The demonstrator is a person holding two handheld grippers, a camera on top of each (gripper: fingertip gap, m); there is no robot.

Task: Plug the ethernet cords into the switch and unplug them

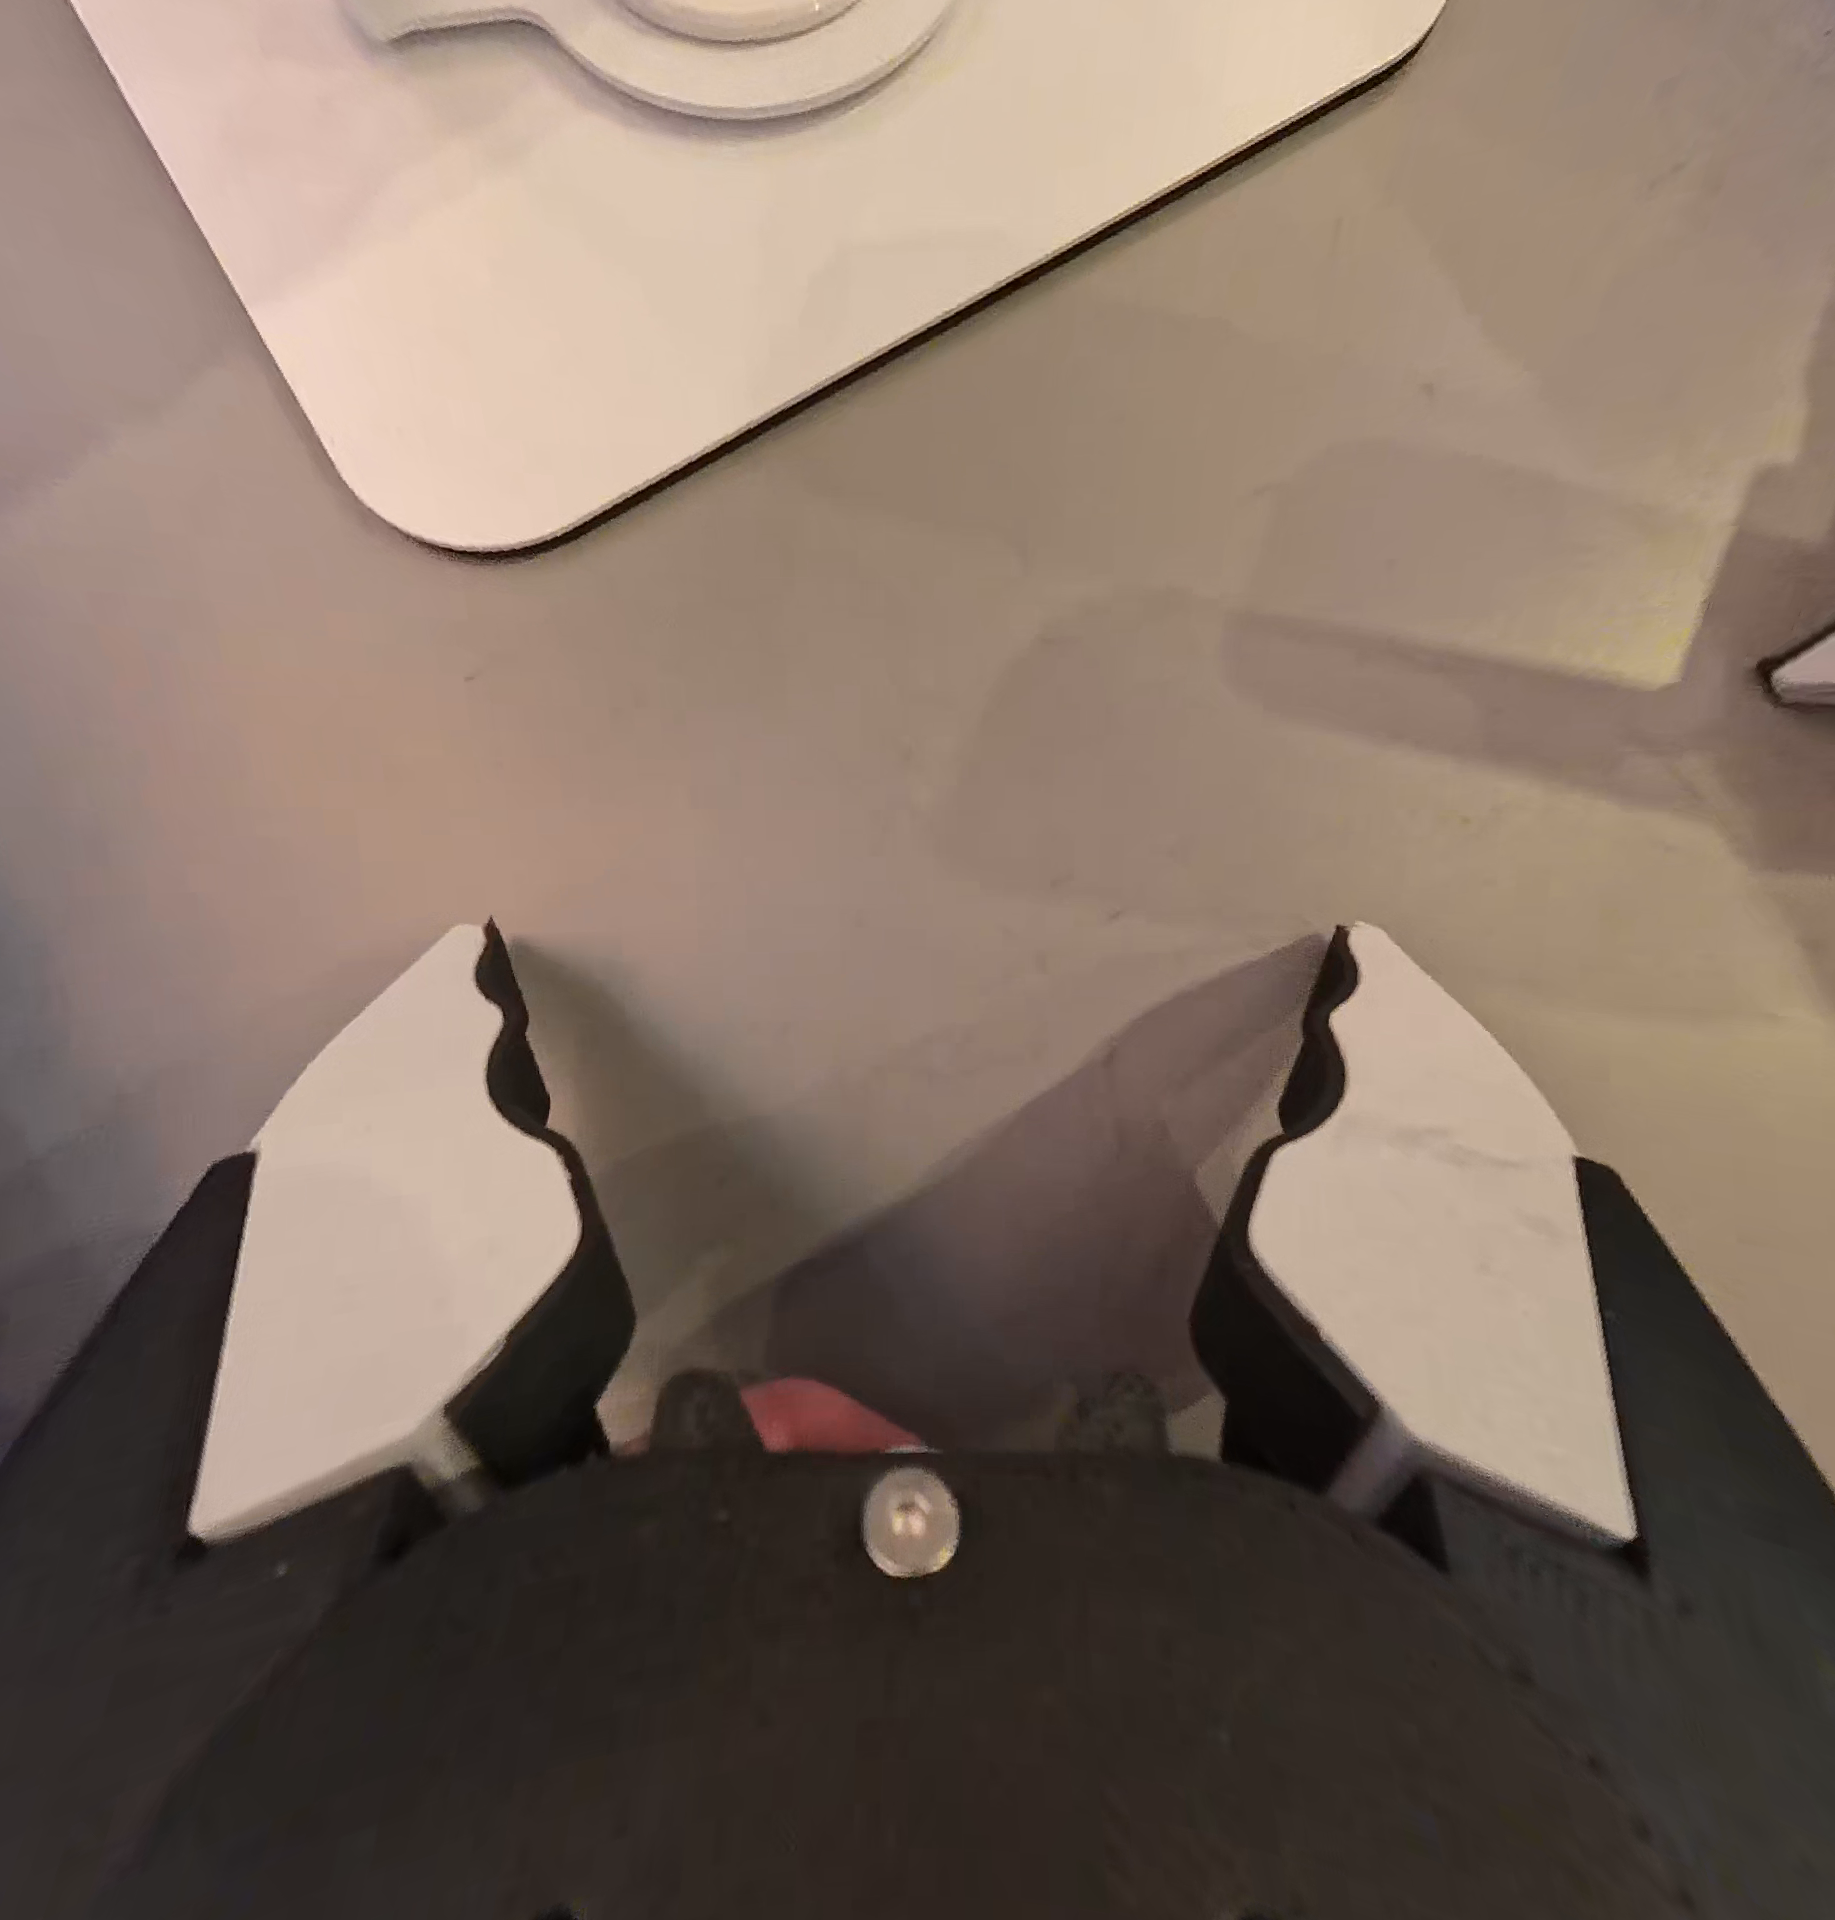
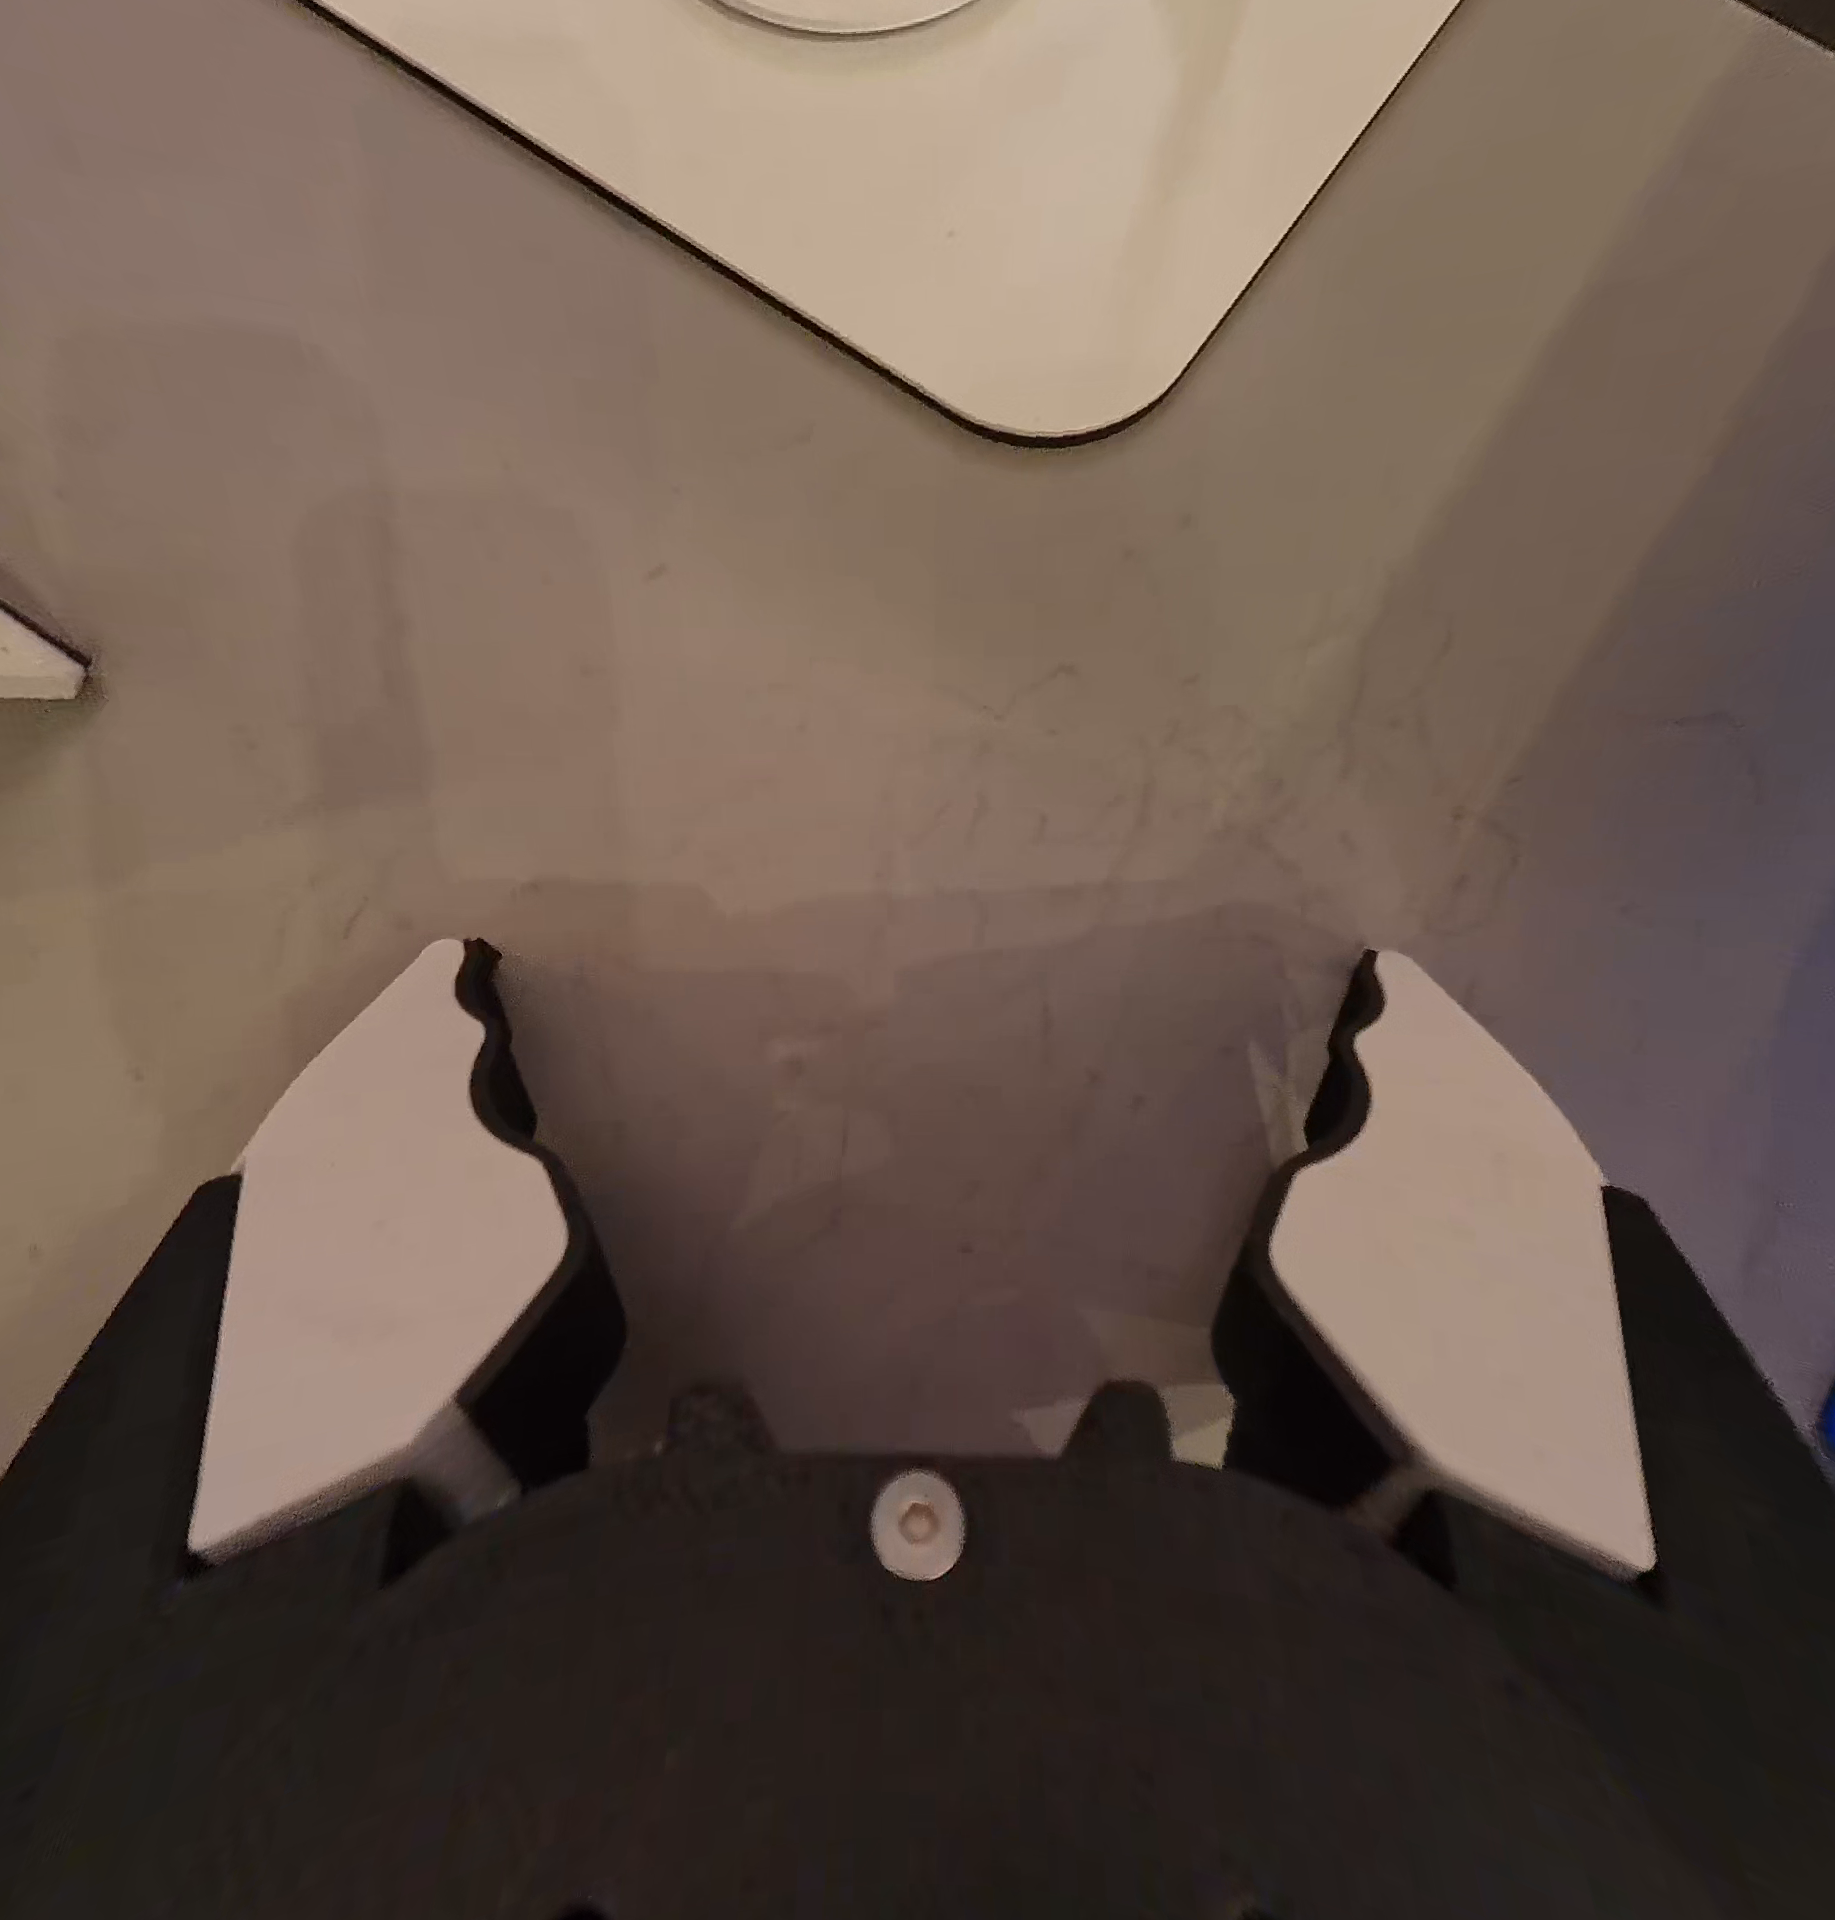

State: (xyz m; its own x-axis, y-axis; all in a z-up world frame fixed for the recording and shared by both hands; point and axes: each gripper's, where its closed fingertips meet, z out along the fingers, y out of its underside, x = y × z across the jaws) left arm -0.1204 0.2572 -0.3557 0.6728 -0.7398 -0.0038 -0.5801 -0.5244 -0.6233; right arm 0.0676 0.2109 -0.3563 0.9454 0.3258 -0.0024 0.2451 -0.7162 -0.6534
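2 wrist views, close above table (image 1: 892,727) (shared).

White mat (image 1: 622,312) lies on grey table (image 1: 892,727).

A flat plate (image 1: 747,312) is seen lying on the table (image 1: 892,727), ahead of both spread grippers, with a round base (image 1: 684,52) resting on it.

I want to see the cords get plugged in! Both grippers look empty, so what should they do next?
Probably lift and look around. The left gripper and right gripper are wide open over bare grey table; only white boards show, no cords or switch in view.
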